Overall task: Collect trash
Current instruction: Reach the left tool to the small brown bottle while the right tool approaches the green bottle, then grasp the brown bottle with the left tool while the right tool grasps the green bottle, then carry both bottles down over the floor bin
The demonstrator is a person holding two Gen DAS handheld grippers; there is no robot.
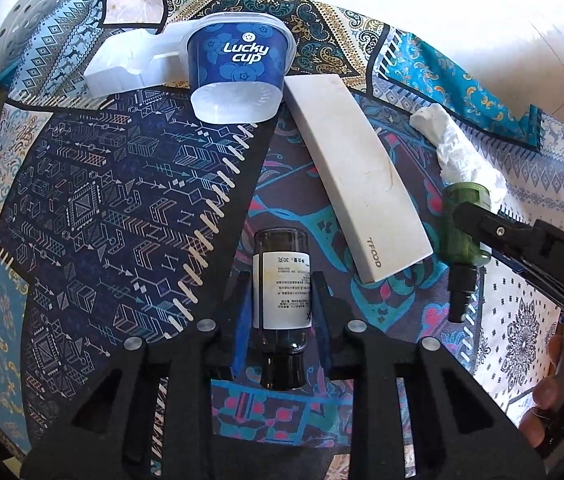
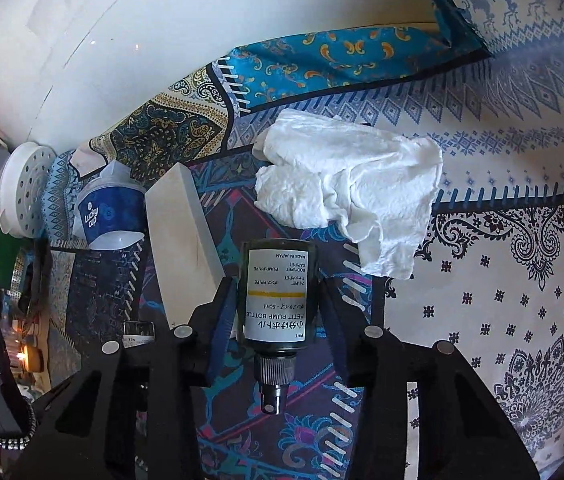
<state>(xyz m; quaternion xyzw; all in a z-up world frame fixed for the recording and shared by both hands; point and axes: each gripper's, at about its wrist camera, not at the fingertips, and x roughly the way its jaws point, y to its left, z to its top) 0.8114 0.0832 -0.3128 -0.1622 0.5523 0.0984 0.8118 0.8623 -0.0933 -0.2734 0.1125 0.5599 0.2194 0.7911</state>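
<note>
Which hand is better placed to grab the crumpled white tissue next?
Right, probably. The tissue lies just beyond the right gripper, which straddles the green pump bottle. The left gripper is further off, around the dark bottle, with the white box in between.

Black plastic gripper [image 1: 282,292], blue pads, silver screws.

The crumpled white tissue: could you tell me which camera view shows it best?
The right wrist view: the crumpled white tissue lies large and unobstructed there. The left wrist view shows it small, its near end behind the green pump bottle.
</note>
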